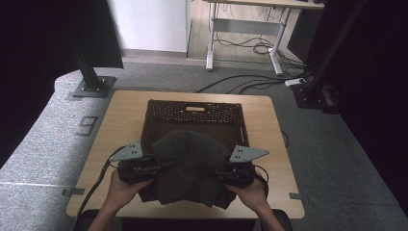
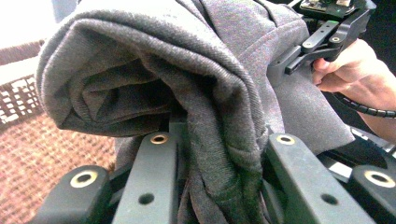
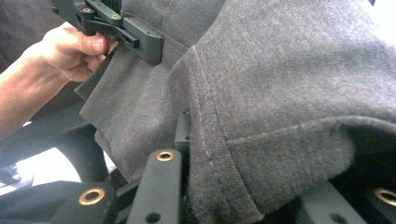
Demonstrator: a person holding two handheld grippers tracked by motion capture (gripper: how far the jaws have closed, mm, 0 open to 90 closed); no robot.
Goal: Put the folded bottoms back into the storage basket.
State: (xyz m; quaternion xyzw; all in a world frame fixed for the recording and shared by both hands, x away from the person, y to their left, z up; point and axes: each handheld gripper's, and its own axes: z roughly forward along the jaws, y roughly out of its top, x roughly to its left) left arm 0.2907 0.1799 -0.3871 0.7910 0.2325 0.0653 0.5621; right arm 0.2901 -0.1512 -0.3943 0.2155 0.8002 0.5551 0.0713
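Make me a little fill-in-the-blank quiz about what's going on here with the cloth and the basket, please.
1. The folded grey garment is held by ____ grippers at once.
2. The left gripper and the right gripper grip it from ____ sides.
3. Behind the garment on the wooden table stands a dark woven ____.
4. The jaws of the left gripper are closed on ____.

Missing words: two; opposite; basket; the garment
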